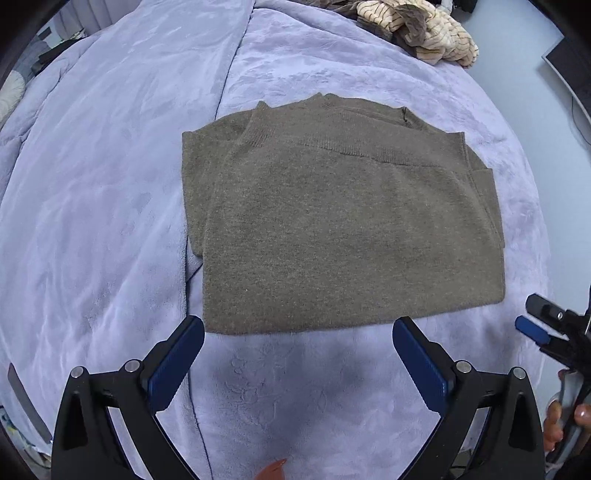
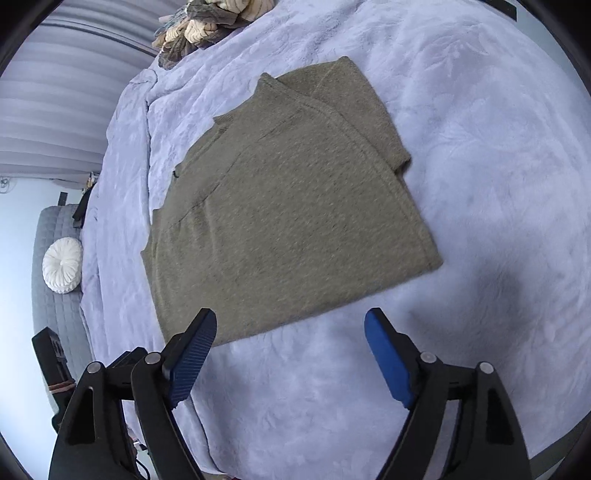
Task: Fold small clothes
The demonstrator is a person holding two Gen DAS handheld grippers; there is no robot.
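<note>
Sweater [image 1: 343, 221] folded, clothes pile [image 1: 417, 29] well apart

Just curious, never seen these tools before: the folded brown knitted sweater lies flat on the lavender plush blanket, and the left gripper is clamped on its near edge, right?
Not quite. The folded brown knitted sweater does lie flat on the lavender plush blanket, but the left gripper is not clamped on it: the left wrist view shows its jaws wide open, short of the near edge, with only blanket between them.

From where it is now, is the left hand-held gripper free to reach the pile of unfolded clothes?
Probably not directly: the left hand-held gripper is open and empty, but the folded sweater lies between it and the clothes pile.
</note>
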